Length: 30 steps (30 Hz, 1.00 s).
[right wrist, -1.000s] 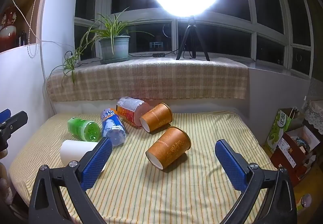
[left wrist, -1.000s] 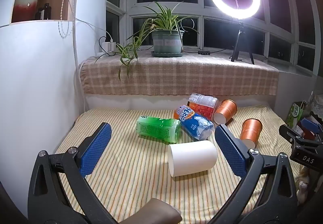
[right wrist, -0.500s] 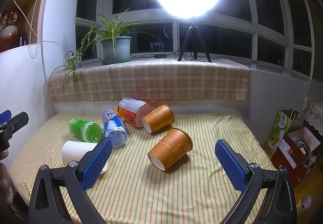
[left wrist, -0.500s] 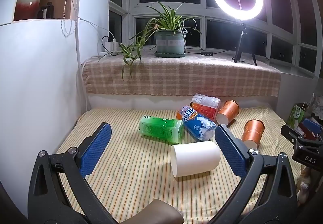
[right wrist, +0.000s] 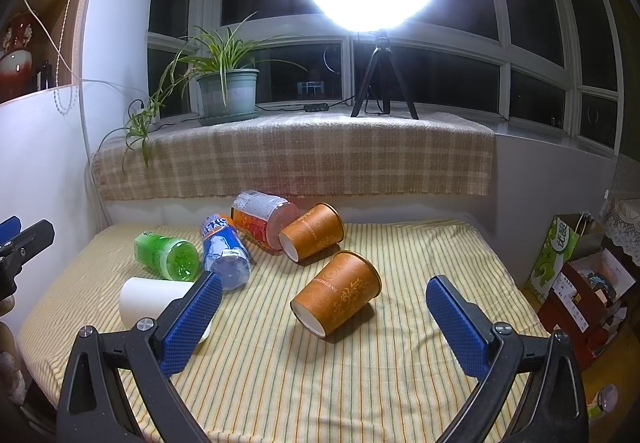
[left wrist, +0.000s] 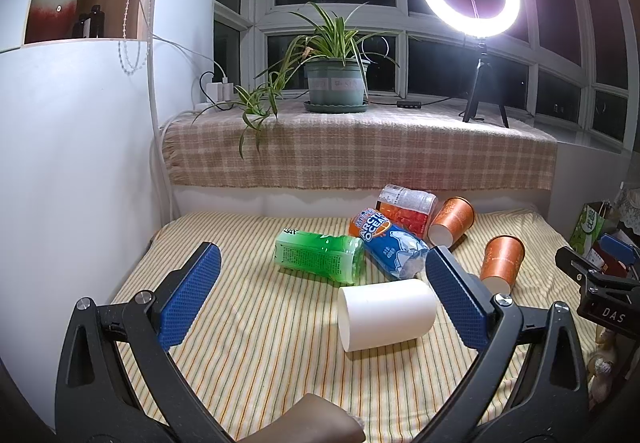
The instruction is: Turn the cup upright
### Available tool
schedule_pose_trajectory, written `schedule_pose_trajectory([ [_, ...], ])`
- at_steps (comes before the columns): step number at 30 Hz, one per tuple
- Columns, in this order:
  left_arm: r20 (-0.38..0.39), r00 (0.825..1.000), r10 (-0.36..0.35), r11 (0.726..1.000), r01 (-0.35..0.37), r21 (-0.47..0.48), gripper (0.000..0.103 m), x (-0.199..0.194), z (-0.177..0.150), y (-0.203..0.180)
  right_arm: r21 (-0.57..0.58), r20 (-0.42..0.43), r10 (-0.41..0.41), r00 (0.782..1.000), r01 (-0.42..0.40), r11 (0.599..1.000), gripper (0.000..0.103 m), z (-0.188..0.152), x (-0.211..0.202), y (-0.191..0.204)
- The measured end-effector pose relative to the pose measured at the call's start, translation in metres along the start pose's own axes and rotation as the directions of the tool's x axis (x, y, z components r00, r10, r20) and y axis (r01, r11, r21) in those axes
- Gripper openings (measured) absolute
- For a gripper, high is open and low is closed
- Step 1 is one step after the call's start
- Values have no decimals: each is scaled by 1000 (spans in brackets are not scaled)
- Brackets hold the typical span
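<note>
- Cups lie on their sides on the striped cloth [left wrist: 260, 343]; the white cup [left wrist: 386, 315] serves as landmark, its mouth turned toward the left gripper.
- Left wrist view: the white cup shows whole, just inside the right fingertip of the left gripper [left wrist: 320, 297]; a green bottle [left wrist: 318, 255] and a blue bottle [left wrist: 394, 249] lie just behind it, and the right gripper's tip [left wrist: 600, 283] appears far to its right.
- Right wrist view: the white cup [right wrist: 154, 301] is half hidden behind a blue finger [right wrist: 192, 323]; the near orange cup [right wrist: 336, 293], well to its right, shows its open mouth, with a second orange cup [right wrist: 312, 231] behind.
- Left gripper: jaws spread wide, holding and touching nothing.
- Right gripper [right wrist: 324, 321]: jaws spread wide, framing the near orange cup, no contact.
</note>
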<state>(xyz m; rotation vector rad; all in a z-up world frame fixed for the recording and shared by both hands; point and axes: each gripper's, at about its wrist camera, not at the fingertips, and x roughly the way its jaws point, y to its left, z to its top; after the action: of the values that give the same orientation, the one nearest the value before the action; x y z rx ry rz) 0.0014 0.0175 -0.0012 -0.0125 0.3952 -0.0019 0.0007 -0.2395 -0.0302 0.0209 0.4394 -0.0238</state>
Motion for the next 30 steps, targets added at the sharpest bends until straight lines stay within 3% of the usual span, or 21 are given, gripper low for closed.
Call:
schedule_pose_trajectory([
  [30, -1, 1000, 3, 1000, -3, 1, 103, -1, 1, 0, 1, -11, 4, 1000, -4, 1000, 103, -4, 7, -1],
])
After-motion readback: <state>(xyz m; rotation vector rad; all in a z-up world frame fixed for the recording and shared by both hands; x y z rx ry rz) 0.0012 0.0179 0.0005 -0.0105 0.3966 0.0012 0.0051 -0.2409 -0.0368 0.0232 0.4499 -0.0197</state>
